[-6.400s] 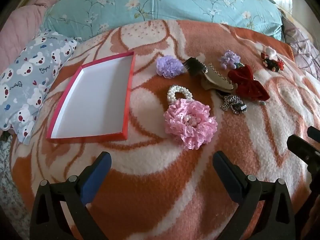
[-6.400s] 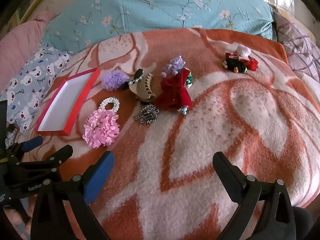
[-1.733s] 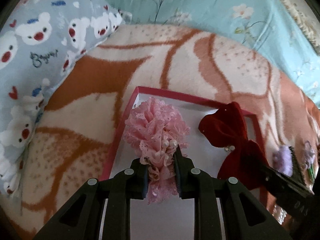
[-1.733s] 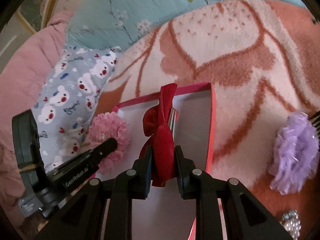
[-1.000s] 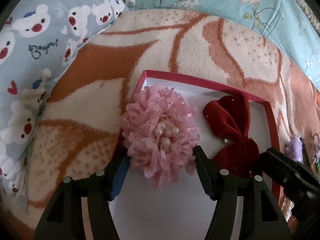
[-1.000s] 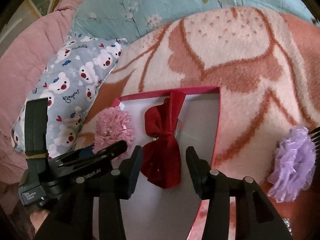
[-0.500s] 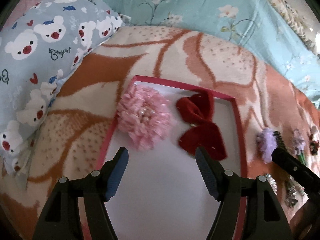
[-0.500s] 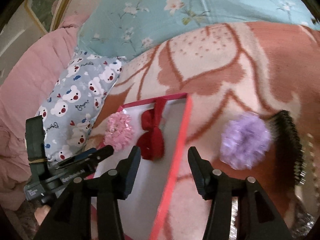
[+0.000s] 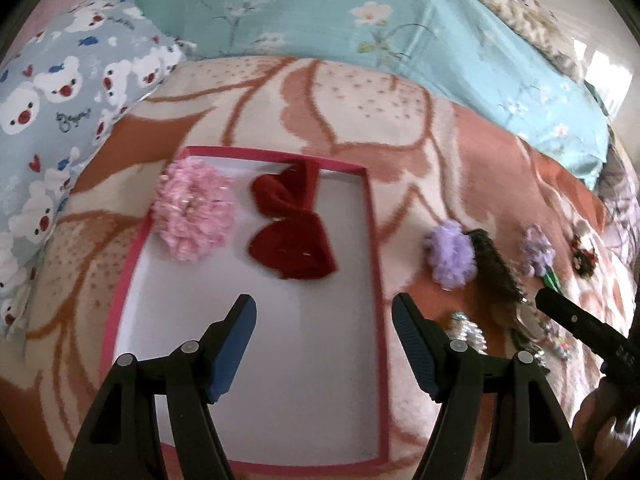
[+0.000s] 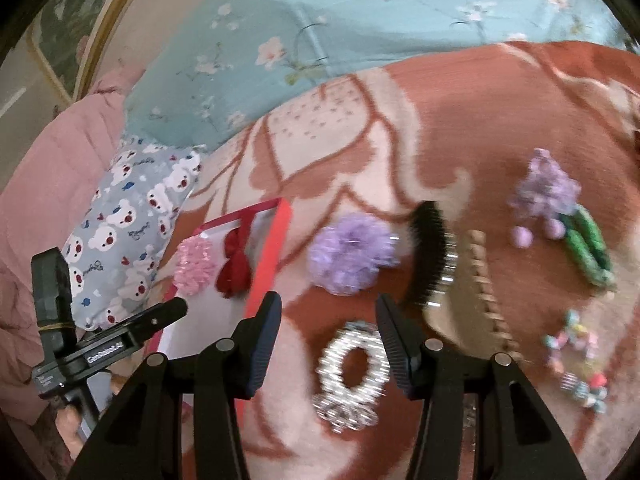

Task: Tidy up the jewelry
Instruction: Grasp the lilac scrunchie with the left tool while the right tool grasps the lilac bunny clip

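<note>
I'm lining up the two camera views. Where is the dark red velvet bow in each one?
Left wrist: dark red velvet bow lies centre frame, in the tray's far half.
Right wrist: same bow sits small at left-centre, inside the tray.
Shared landmark: the pink lace flower beside it in the red-rimmed white tray.

A red-rimmed box with a white floor holds a pink lace flower and a dark red velvet bow. The blanket is orange with cream swirls, the pillow grey-blue with white bears, the quilt turquoise floral. The fluffy scrunchie is lilac.
</note>
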